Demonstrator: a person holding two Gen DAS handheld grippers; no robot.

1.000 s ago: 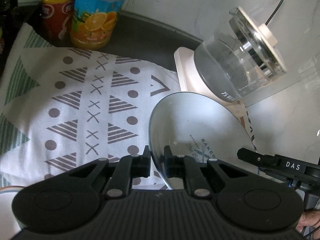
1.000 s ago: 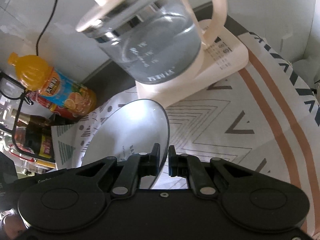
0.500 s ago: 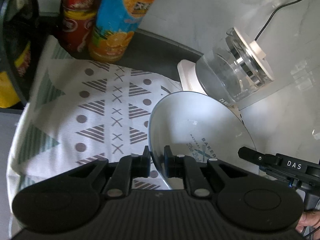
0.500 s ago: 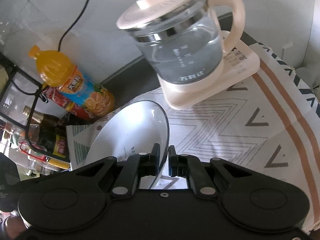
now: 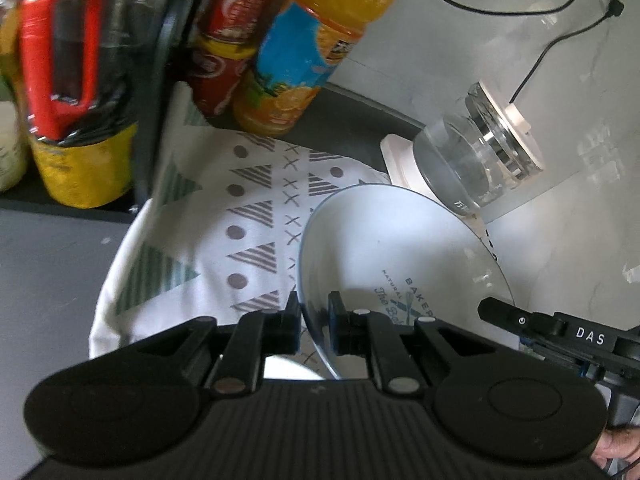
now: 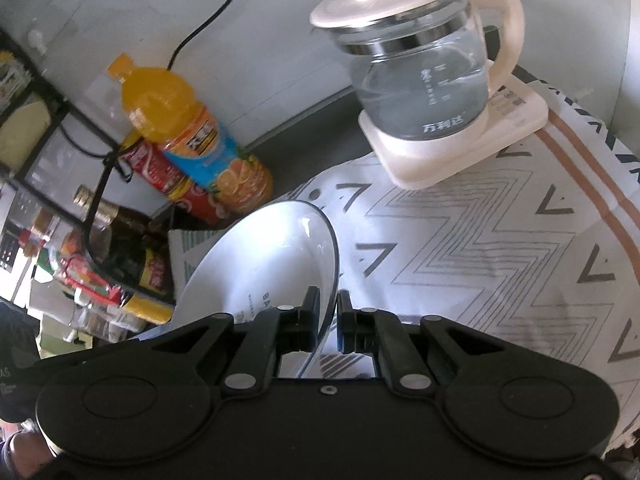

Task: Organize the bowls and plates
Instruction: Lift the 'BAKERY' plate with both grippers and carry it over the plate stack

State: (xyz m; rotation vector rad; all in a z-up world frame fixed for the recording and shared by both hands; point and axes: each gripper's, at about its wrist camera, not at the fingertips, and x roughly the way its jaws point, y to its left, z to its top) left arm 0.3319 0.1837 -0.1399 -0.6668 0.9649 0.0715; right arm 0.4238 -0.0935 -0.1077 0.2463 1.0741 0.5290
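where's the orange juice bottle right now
The orange juice bottle stands at the back of the counter against the wall, upper left in the right wrist view, touching the red can beside it and left of the glass kettle.

The bowl (image 5: 400, 264) hangs above the patterned cloth (image 5: 224, 216), its rim pinched on one side by the left gripper (image 5: 314, 322) and on the opposite side by the right gripper (image 6: 328, 320). In the right wrist view the glass kettle (image 6: 424, 68) stands on its base (image 6: 452, 148) at the cloth's far edge, behind and right of the bowl. The orange juice bottle (image 6: 192, 132) stands far left by the wall, a red-labelled bottle (image 6: 168, 180) touching its left side. Left of those, a wire rack (image 6: 60, 120) holds more bottles, perhaps sauces, too blurred to tell
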